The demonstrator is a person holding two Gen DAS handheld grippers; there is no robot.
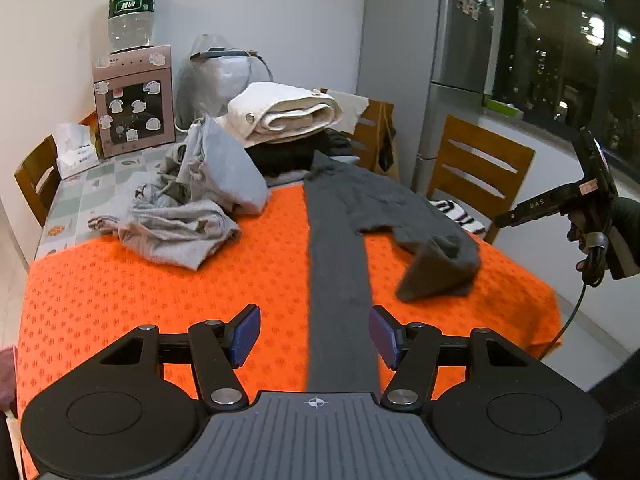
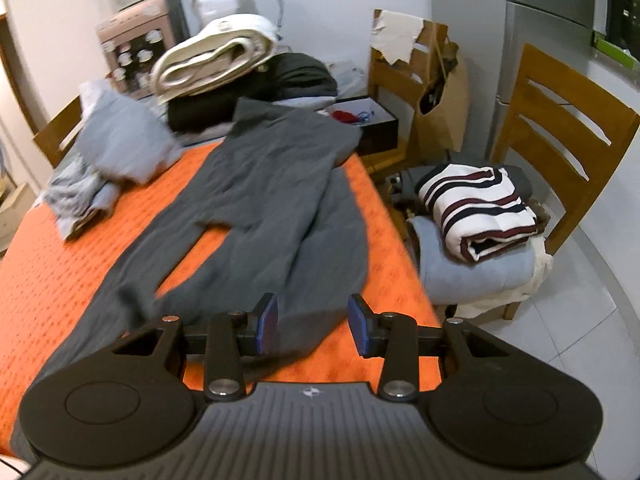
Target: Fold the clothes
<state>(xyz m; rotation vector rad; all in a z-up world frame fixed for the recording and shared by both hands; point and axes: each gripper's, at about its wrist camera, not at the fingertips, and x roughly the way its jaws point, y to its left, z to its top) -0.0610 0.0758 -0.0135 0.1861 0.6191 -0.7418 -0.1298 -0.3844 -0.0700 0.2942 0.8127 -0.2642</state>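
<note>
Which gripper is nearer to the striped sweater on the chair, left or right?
Right. The right gripper is at the table edge beside the striped sweater; the left gripper is over the orange cloth, farther from the chair.

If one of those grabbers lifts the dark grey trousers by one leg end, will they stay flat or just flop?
Probably flop: the dark grey trousers already lie limp, one leg end bent over itself. The rest would likely trail, perhaps dragging the orange tablecloth. They look soft enough for the open left gripper to pinch easily.
</note>
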